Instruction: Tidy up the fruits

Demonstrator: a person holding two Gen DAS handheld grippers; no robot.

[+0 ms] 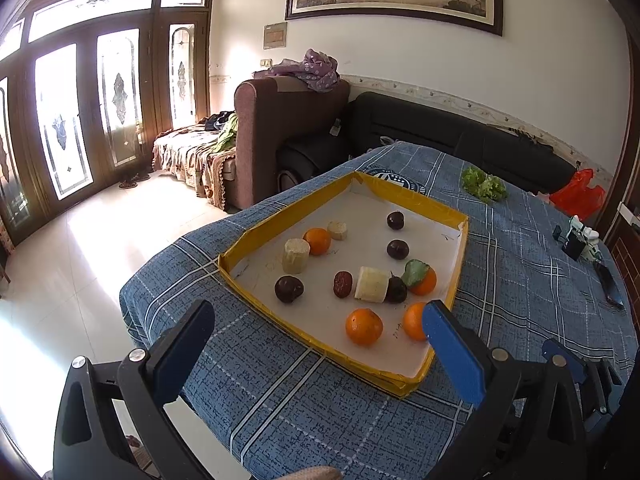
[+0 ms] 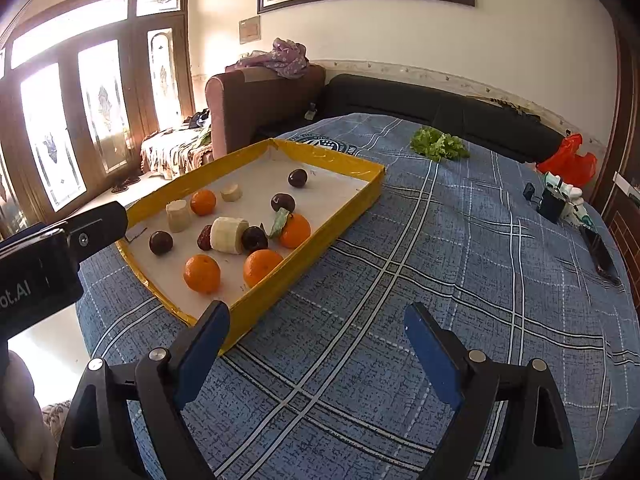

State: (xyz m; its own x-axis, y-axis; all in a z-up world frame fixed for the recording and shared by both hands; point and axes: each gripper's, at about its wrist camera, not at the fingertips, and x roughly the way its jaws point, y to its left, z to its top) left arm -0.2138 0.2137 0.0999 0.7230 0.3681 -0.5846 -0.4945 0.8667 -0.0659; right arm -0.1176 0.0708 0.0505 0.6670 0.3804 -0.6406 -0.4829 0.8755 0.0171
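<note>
On the desk (image 2: 400, 280) stands a tray (image 2: 352, 208) holding the fruits. In the right wrist view, the tray lies at 10 o'clock, the lettuce (image 2: 439, 143) at 12 o'clock behind it, and a bag (image 2: 568, 162) at 2 o'clock. A sofa (image 2: 400, 100) stands behind the desk.

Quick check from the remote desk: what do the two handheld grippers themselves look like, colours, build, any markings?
Both match. The left gripper and right gripper have black, angular plastic frames with triangular cut-outs and silver round pivot pins. Their jaws are flat paddles faced with blue pads. In the right wrist view, the left gripper's black body carries white lettering ending in "ot.AI" and a small screw. No cables or sleeves are visible.
</note>
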